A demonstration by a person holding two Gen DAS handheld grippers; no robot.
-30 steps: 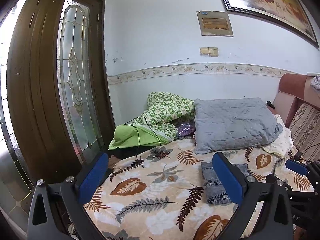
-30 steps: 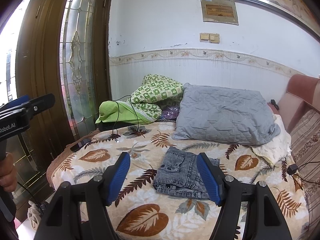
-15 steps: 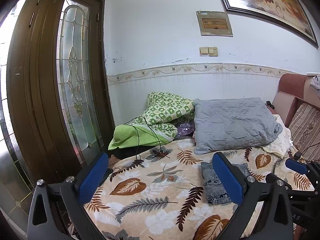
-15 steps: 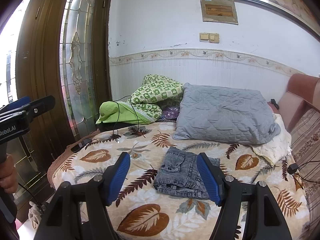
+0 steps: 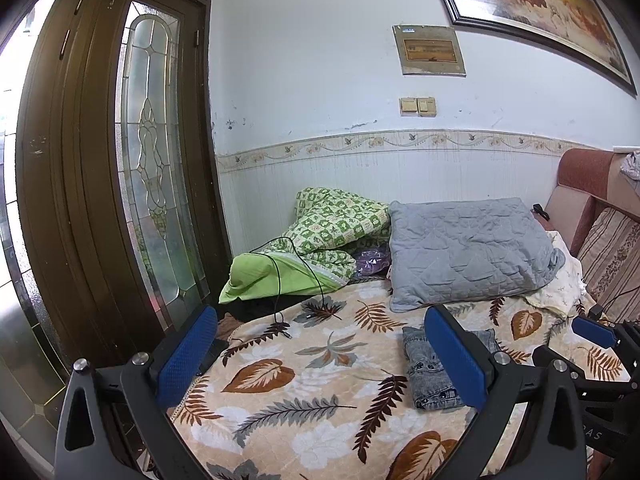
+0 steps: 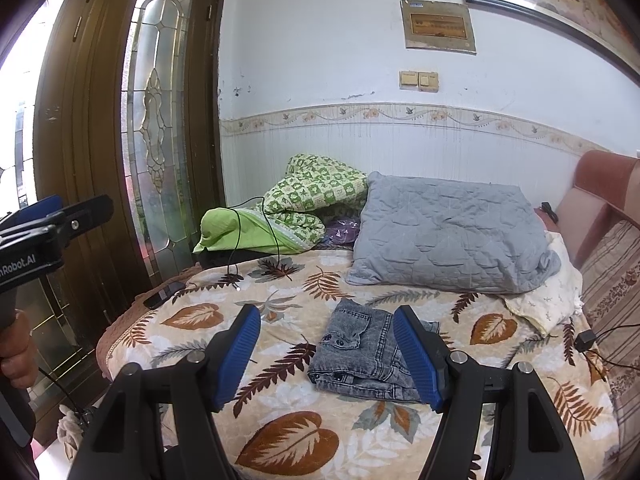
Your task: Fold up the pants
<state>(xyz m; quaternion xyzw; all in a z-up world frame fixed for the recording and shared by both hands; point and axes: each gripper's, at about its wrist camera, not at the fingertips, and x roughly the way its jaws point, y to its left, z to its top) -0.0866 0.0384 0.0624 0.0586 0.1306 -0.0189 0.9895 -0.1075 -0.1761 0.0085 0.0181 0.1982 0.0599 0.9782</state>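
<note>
**Folded denim pants on a leaf-print bed, both grippers held clear above it**

Nearest the cameras, the left gripper (image 5: pixel 320 352) is seen with its blue pads spread wide and nothing between them. The right gripper (image 6: pixel 326 354) is likewise held with its jaws wide apart and empty — the pants appear between its pads only because they lie on the bed beyond them, untouched.

The pants (image 6: pixel 360 356), grey washed denim, are folded into a compact bundle and laid on the leaf-print bedspread (image 6: pixel 288 436), toward the front middle of the bed. At the far left edge of the right wrist view, a hand (image 6: pixel 16 354) is seen gripping the handle of the left gripper.

Behind the pants, a grey quilted pillow (image 6: pixel 448 236) is propped at the head of the bed. To the left of the pillow, a green checked blanket (image 6: pixel 316 192) is bundled up, with a black cable (image 6: pixel 240 236) draped over it and trailing onto the bedspread. A dark phone (image 6: pixel 164 294) is laid near the bed's left edge. To the right of the pillow, a cream cloth (image 6: pixel 548 296) is crumpled beside a striped sofa back (image 6: pixel 612 280).

Behind the pillow — on the white wall — a light switch (image 6: pixel 419 80) and a framed picture (image 6: pixel 438 26) are mounted. Left of the bed, a dark wooden door with leaded glass (image 6: pixel 156 120) is seen.
</note>
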